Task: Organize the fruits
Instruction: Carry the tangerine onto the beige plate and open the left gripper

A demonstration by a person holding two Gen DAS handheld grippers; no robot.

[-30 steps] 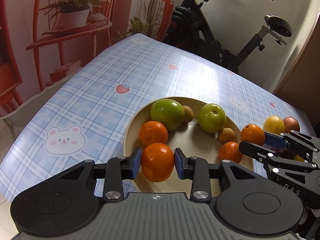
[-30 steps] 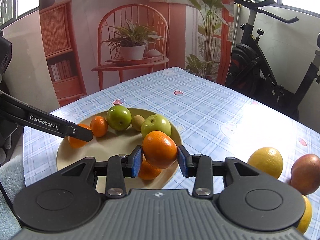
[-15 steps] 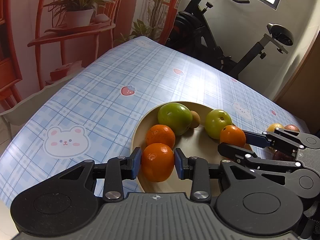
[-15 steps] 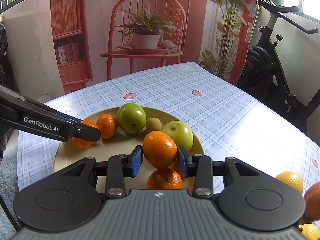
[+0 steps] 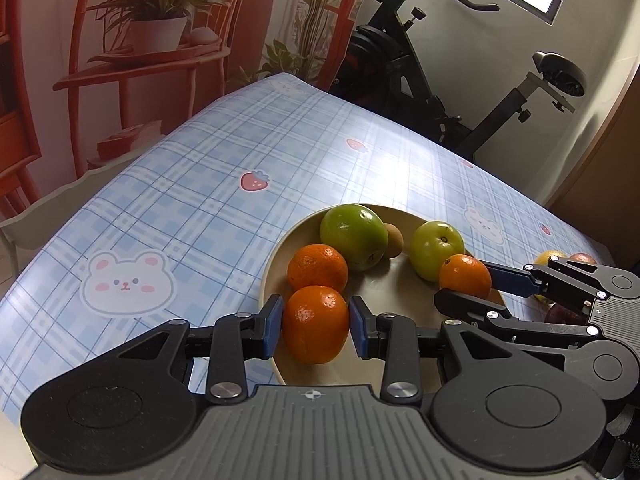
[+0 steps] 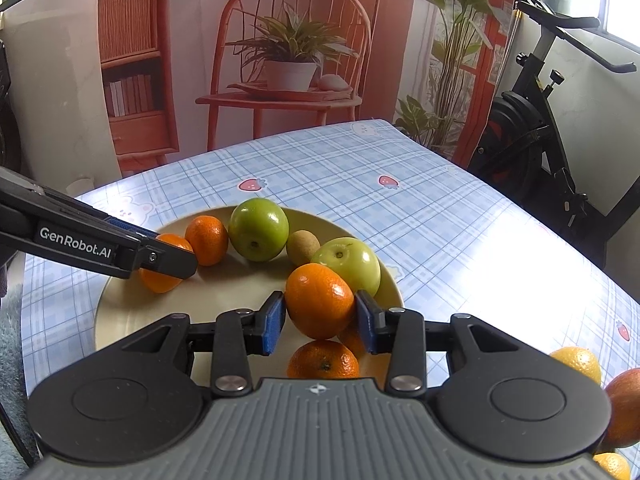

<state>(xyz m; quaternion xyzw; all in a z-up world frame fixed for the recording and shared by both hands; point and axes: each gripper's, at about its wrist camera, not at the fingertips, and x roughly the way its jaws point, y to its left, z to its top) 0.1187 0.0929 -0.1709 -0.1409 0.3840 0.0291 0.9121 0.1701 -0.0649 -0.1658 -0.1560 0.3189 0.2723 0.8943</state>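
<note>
Left wrist view: blue checked worktop (image 5: 192, 208) with strawberry and bear prints, bearing a round beige plate (image 5: 276, 264) near its close edge. Same framing as half a second back, little shifted.

Left tool (image 5: 316, 326) pinching an orange (image 5: 316, 322) between blue pads, low over the plate's near rim; grip unchanged from the earlier frames. Just behind it a second orange (image 5: 318, 267) lying on the plate, touching a large green apple (image 5: 354, 236). Small brown kiwi-like fruit (image 5: 392, 242) tucked between that apple and a smaller green apple (image 5: 436, 249).

Right tool (image 6: 320, 320) clamped on another orange (image 6: 320, 300), now held above the plate's right part, in front of the smaller green apple; a second ago farther out toward the plate's edge, since brought inward over the plate. Below it, on the plate, one more orange (image 6: 323, 360).

Off the plate, right of it on the worktop: a yellow citrus fruit (image 6: 578, 364) and a reddish fruit (image 6: 624, 404), close together.
</note>
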